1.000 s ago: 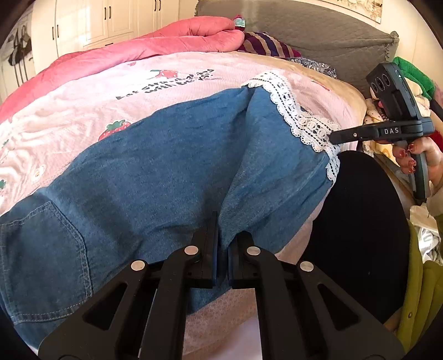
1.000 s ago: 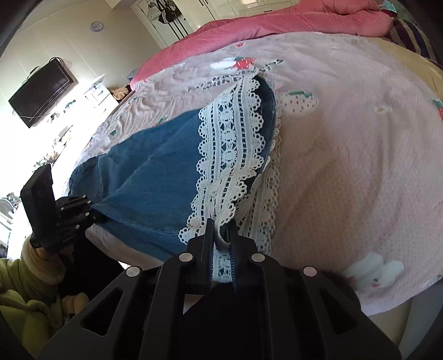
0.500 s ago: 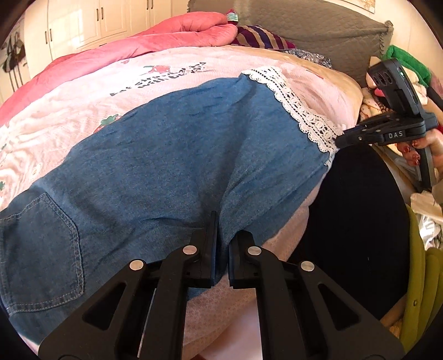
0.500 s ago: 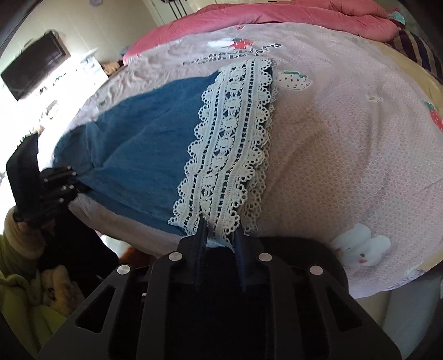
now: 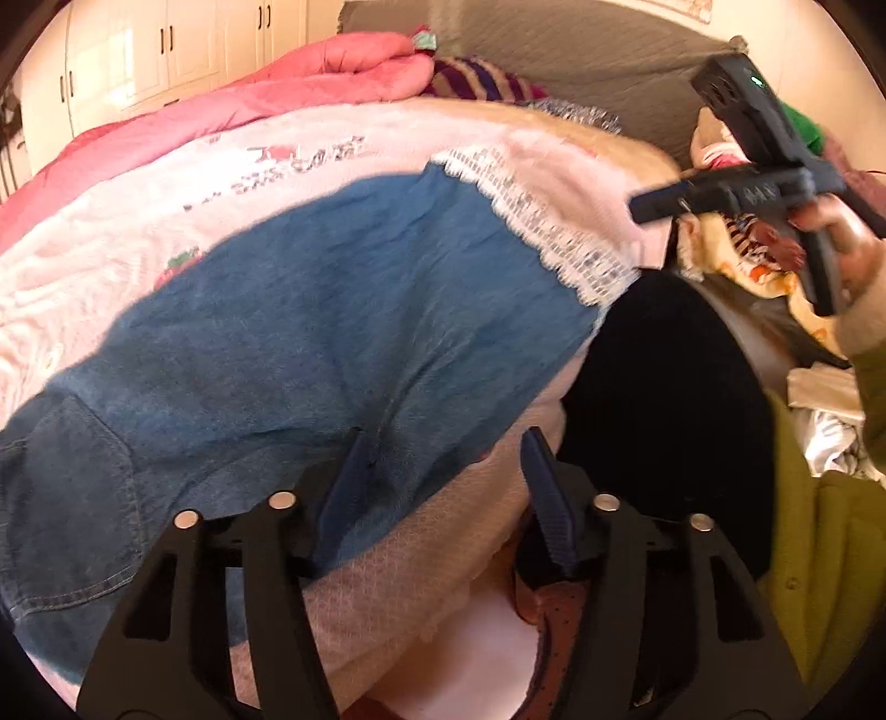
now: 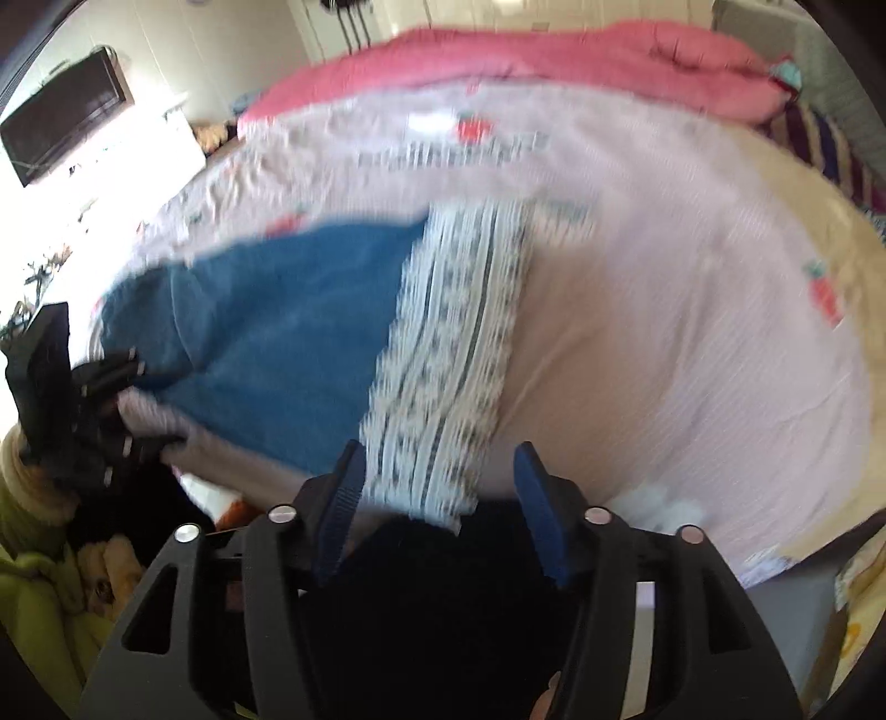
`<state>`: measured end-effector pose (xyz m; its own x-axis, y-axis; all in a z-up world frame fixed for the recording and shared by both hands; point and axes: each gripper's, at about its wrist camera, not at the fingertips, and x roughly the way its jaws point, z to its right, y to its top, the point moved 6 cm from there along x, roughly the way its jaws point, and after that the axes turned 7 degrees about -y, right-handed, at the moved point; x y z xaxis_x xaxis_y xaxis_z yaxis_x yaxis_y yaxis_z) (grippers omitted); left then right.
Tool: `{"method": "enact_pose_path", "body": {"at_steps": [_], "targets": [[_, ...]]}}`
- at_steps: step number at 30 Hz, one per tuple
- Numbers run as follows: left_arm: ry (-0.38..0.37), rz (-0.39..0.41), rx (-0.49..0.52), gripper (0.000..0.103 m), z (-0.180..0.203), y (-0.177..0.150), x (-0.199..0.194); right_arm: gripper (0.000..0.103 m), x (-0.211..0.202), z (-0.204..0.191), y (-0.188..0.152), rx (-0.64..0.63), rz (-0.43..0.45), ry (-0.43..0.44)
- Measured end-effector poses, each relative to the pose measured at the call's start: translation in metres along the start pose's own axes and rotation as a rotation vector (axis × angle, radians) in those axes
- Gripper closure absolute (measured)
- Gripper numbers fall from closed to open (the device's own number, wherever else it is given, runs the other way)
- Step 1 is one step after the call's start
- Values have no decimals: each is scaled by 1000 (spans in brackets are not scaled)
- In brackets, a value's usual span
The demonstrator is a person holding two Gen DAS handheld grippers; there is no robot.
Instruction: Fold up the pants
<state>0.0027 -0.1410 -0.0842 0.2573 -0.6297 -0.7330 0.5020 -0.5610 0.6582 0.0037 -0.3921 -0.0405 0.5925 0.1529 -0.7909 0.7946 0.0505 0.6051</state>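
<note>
Across the bed [image 5: 111, 232], on a pale pink sheet printed with strawberries, lie the blue denim pants [image 5: 310, 310], spread flat with the back pocket [image 5: 72, 498] toward the left of the left wrist view and the white lace hem [image 5: 542, 221] toward the right. A pink quilt [image 5: 266, 94] is bunched along the far side of the bed, next to a striped cushion [image 5: 476, 83] and a grey headboard [image 5: 581, 61].

The left hand-held gripper [image 5: 443, 487] sits at the near edge of the pants, its jaws opening. The blue pads stand apart: the denim edge lies between them, close against the left pad, while the right pad is clear of the cloth and over the bed's edge, so nothing is pinched.

The right hand-held gripper [image 6: 437, 493] is at the lace hem [image 6: 443, 354], its jaws likewise opening. The end of the lace strip lies between the spread pads without either pressing on it. Its picture is blurred. In the left wrist view that gripper appears at the right, held by a hand [image 5: 841, 243] just beyond the hem's end and apart from the lace.

A wall-mounted television [image 6: 61, 111] shows at the upper left of the right wrist view, and white cupboards [image 5: 166, 50] stand behind the bed.
</note>
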Motion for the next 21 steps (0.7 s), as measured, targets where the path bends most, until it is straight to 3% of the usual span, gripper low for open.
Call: {"method": "enact_pose_path", "body": {"at_steps": [2,4,6,8,12,14,17,21], "targets": [[18,61,-13,47,-5,7,-23,40,-3,-8,21,-17,51,24],[59,105,-42,37,-19,14,-42,39,0,-19,37,-42,71,55],[158,138,-104,32,-49,19,-61,39,13,-47,64,-103,93,103],[245,132,-163,32,-78,22,-66,39,29,-75,88,-153,100,145],[217,113,-243,34,-105,22,-51,39,80,-137,139,-216,49,231],[260,85,-229,39,-111,20,-39,39,109,-155,155,-215,-13,235],[272,53,-203,46,-112,14,-25,44,146,-172,155,-248,-134,212],[246,-12,-199,58,-114,-9,-13,57,148,-180,118,-351,-185,206]]}}
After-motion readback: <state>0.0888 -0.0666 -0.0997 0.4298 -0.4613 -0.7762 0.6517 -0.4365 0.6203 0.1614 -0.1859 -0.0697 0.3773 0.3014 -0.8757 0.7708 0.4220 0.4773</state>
